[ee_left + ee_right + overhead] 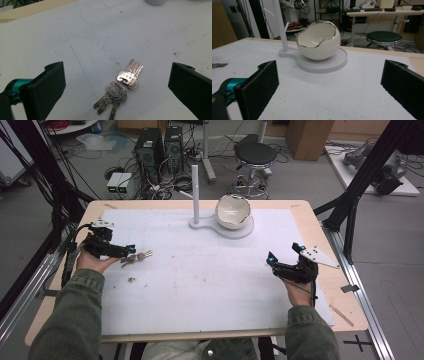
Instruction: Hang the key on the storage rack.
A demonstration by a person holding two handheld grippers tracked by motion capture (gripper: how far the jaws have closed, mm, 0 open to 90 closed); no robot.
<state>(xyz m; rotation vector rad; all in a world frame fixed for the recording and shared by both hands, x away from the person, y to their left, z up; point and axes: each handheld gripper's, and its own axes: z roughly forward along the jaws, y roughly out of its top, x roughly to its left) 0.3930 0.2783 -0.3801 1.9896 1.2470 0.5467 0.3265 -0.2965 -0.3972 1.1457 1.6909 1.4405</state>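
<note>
A bunch of silver keys [137, 257] lies on the white mat at the left. My left gripper [131, 250] is open right beside it. In the left gripper view the keys [121, 88] lie flat on the mat between the wide-apart jaws, untouched. A white egg-shaped bowl [232, 211] with a jagged silver rim sits on a round white base [243, 230] that has a white upright post [195, 194]. My right gripper [282, 257] is open at the mat's right side, facing the bowl [318, 41] from a distance, with nothing between its jaws.
The white mat [200, 280] covers most of the wooden table [340, 290]. A small dark speck of debris [131, 280] lies near the left hand. Beyond the far edge stand a black stool [255, 155], computer towers [150, 147] and cables.
</note>
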